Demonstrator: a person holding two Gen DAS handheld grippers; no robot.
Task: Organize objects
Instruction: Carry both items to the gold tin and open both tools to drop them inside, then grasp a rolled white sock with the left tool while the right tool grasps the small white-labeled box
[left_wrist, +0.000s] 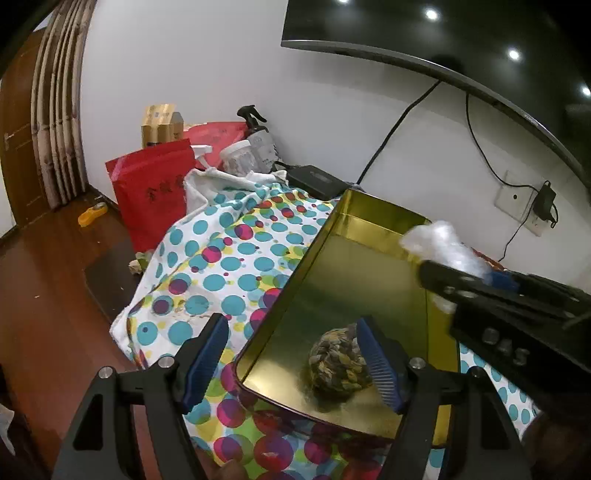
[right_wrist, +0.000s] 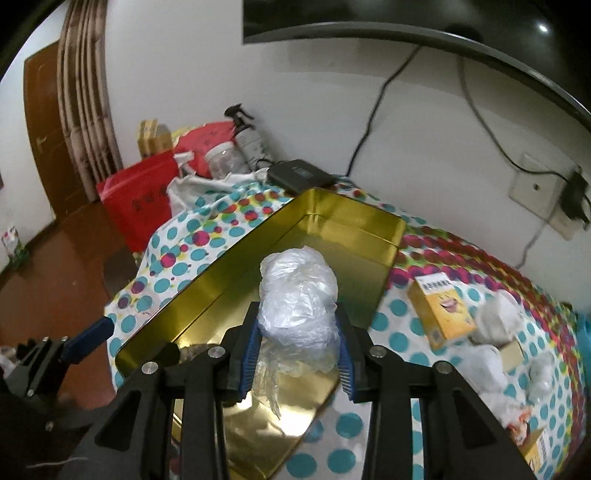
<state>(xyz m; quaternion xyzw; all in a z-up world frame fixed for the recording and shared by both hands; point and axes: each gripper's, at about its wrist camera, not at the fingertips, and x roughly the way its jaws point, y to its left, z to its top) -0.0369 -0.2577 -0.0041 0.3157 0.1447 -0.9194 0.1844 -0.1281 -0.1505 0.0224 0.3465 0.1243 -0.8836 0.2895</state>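
The white plastic bundle (right_wrist: 299, 295) sits clamped between your right gripper's (right_wrist: 295, 350) pads, held over the middle of the gold tin (right_wrist: 207, 284). Your left gripper (left_wrist: 295, 358) is spread wide and empty, astride the tin's near left rim. One brown leafy ball (left_wrist: 340, 362) already lies inside. Still out on the dotted cloth (right_wrist: 399, 339) to the right: a yellow box (right_wrist: 439, 310) and several white wrapped lumps (right_wrist: 495, 317).

A red bag (left_wrist: 151, 192), spray bottle (right_wrist: 248, 138) and black box (right_wrist: 300, 174) sit beside the wall.
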